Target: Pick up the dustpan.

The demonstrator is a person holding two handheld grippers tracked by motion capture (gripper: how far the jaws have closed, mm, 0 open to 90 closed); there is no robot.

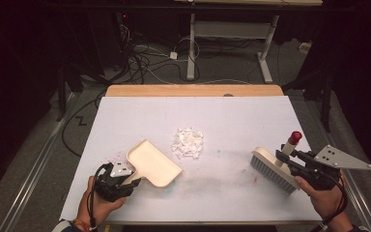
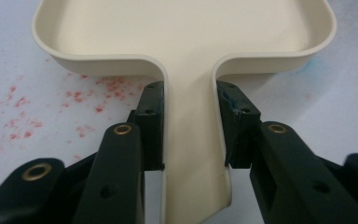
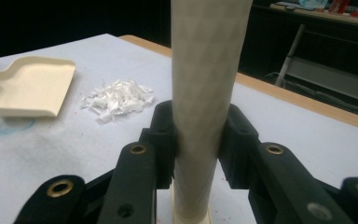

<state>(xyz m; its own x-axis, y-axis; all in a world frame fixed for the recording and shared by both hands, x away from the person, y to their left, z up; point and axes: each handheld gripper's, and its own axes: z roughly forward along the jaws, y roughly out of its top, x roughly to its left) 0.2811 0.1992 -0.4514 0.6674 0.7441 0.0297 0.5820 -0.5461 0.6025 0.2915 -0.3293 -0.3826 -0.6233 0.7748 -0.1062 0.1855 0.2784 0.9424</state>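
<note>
The left gripper (image 2: pixel 189 130) pinched the flat handle of a cream plastic dustpan (image 2: pixel 182 28). The right gripper (image 3: pixel 198 140) clamped a white-bristled brush's (image 1: pixel 273 170) handle, near shredded white paper scraps (image 1: pixel 187 142). No readable writing appeared.

Cables (image 1: pixel 145 63) and table legs (image 1: pixel 192 48) beyond

I have the cream dustpan (image 1: pixel 153 164) gripped by its flat handle at the near left of the table, its open mouth facing the pile of white paper scraps (image 1: pixel 188 142) just beyond it. On the right I hold the brush (image 1: pixel 274 170) by its pale, red-tipped handle, bristles resting on the white surface.
</note>
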